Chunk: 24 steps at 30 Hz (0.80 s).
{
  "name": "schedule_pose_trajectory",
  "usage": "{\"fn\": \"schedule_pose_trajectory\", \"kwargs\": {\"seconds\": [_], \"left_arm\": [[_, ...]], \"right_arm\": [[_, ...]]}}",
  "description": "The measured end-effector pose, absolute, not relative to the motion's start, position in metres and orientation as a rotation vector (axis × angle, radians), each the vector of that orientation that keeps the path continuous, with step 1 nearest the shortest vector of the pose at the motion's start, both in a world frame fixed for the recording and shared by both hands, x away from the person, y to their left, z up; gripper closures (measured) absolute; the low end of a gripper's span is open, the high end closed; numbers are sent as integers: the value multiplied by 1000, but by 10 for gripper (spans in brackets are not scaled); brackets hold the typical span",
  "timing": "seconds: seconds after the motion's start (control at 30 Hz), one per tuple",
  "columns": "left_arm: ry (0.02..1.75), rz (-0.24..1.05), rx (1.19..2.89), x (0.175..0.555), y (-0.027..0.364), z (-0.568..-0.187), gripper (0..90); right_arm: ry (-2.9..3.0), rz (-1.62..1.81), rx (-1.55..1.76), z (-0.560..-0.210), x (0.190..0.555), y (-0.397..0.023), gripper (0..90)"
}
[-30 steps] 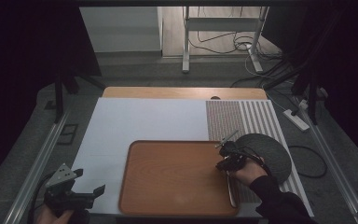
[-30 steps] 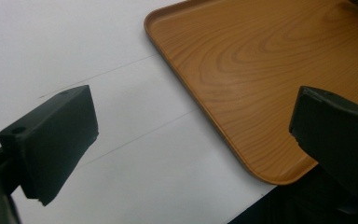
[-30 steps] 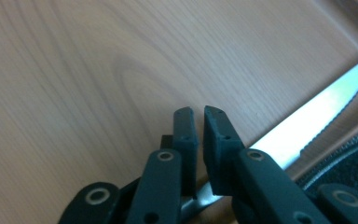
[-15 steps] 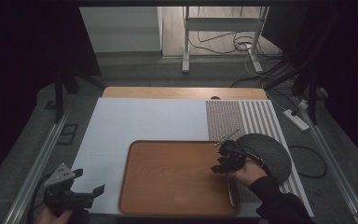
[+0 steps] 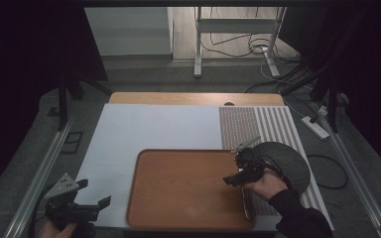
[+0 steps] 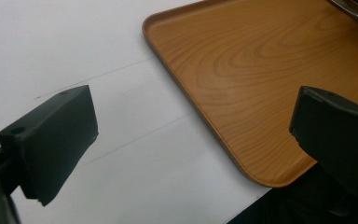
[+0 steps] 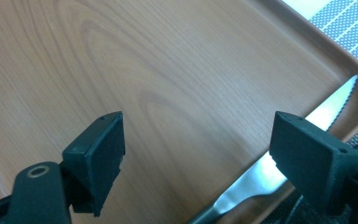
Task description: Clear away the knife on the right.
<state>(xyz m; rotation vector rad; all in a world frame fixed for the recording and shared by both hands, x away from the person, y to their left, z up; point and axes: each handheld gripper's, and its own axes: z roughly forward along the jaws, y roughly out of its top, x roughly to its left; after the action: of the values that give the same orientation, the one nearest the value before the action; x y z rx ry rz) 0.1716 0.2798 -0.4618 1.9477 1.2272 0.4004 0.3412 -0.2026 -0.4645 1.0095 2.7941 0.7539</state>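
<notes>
With the knife (image 7: 279, 163) lying against the tray's (image 7: 168, 93) right rim beneath the just-spread, empty right tool (image 7: 198, 161), the departing jaw could nudge it over the edge, while the left tool (image 6: 191, 140) hangs open over the surface (image 6: 51, 46).

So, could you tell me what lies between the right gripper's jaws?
Only bare tray wood, in the right gripper view. The right gripper has just been opening; the knife lies beside one jaw, against the rim.
</notes>
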Motion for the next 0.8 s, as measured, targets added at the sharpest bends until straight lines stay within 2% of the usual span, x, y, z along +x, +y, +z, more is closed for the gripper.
{"fn": "schedule_pose_trajectory", "kwargs": {"seconds": [0.17,0.43,0.53,0.8], "left_arm": [[1226,401,1946,171,280,-462,12],[1224,403,1946,171,280,-462,12],[1224,403,1946,171,280,-462,12],[1224,403,1948,171,280,-462,12]], "right_arm": [[2758,787,996,-460,338,-207,120],[2723,818,982,-455,330,-214,87],[2701,834,980,-454,327,-217,42],[2673,842,985,-452,321,-225,25]]}}
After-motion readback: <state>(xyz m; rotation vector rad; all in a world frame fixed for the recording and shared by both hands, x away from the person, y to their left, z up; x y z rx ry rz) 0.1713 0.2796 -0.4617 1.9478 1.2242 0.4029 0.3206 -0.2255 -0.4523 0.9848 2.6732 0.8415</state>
